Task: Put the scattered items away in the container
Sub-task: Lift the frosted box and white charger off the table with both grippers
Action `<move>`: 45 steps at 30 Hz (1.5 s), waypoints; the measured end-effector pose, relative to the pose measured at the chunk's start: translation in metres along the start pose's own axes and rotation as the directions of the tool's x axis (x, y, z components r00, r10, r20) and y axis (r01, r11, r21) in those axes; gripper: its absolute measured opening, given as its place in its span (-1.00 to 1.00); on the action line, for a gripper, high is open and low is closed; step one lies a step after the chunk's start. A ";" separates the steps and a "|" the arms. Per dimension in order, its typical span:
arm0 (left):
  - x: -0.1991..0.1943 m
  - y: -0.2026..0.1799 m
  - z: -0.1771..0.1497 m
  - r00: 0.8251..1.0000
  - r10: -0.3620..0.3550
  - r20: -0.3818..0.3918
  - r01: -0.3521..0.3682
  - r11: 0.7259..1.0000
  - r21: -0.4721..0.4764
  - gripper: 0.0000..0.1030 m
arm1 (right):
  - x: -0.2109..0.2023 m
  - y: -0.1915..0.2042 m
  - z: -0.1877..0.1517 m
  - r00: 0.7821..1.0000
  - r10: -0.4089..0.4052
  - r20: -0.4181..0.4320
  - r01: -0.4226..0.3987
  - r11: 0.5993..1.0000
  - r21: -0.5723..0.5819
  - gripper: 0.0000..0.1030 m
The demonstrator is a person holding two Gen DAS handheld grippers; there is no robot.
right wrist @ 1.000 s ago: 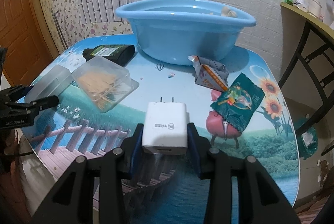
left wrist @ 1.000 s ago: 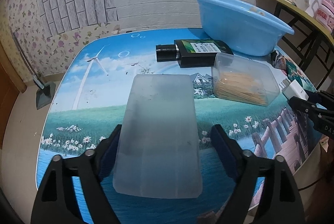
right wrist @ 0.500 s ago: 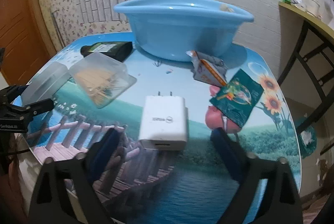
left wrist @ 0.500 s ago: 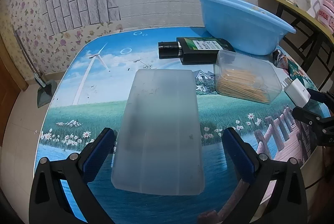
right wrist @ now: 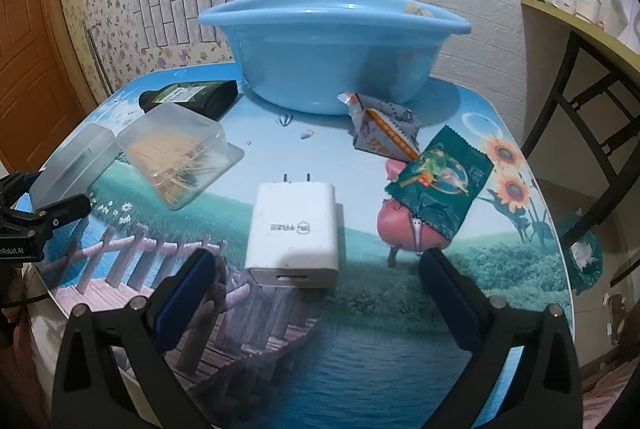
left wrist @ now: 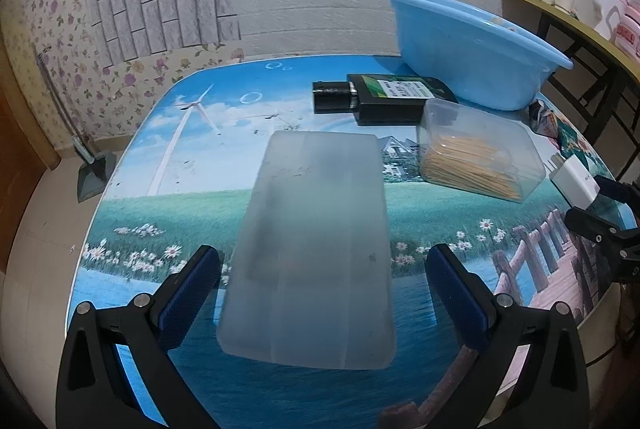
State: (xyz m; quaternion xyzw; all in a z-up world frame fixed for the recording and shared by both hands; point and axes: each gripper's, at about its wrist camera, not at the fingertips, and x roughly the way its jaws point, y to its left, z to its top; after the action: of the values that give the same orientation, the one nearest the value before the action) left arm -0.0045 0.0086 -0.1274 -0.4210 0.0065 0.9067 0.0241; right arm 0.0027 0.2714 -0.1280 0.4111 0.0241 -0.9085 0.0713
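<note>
A frosted plastic box (left wrist: 316, 245) lies flat on the picture-printed table, between the wide-open fingers of my left gripper (left wrist: 320, 285), which does not touch it. A white charger plug (right wrist: 294, 229) lies flat between the wide-open fingers of my right gripper (right wrist: 316, 289), also untouched. The blue basin (right wrist: 332, 49) stands at the table's far side; it also shows in the left wrist view (left wrist: 468, 49). A clear box of toothpicks (left wrist: 476, 153), a black bottle (left wrist: 388, 97), a green snack packet (right wrist: 440, 185) and an orange-white packet (right wrist: 380, 129) lie on the table.
A dark-framed shelf (right wrist: 580, 41) with cups stands right of the table. A wooden door (right wrist: 28, 69) and flowered wall are at the left. A dustpan (left wrist: 94, 173) rests on the floor by the table's left edge (left wrist: 104, 197).
Both grippers opened wide: the left let go of the frosted box and the right let go of the charger. Both items now rest on the table.
</note>
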 end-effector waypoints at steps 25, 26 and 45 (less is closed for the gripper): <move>-0.008 -0.005 -0.003 0.997 -0.041 0.069 0.040 0.999 0.027 0.21 | -0.004 -0.002 0.001 0.994 0.057 0.095 -0.063 0.997 0.054 0.35; -0.009 -0.005 -0.003 0.997 -0.042 0.070 0.040 0.999 0.029 0.20 | -0.004 -0.002 0.001 0.994 0.057 0.096 -0.062 0.997 0.056 0.33; -0.011 -0.007 -0.004 0.996 -0.044 0.076 0.042 0.999 0.032 0.19 | -0.003 0.003 0.002 0.993 0.051 0.103 -0.055 0.998 0.028 -0.24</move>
State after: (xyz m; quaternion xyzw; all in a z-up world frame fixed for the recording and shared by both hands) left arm 0.0062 0.0147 -0.1216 -0.3854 0.0103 0.9213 0.0503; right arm 0.0035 0.2684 -0.1245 0.3655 -0.0044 -0.9264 0.0903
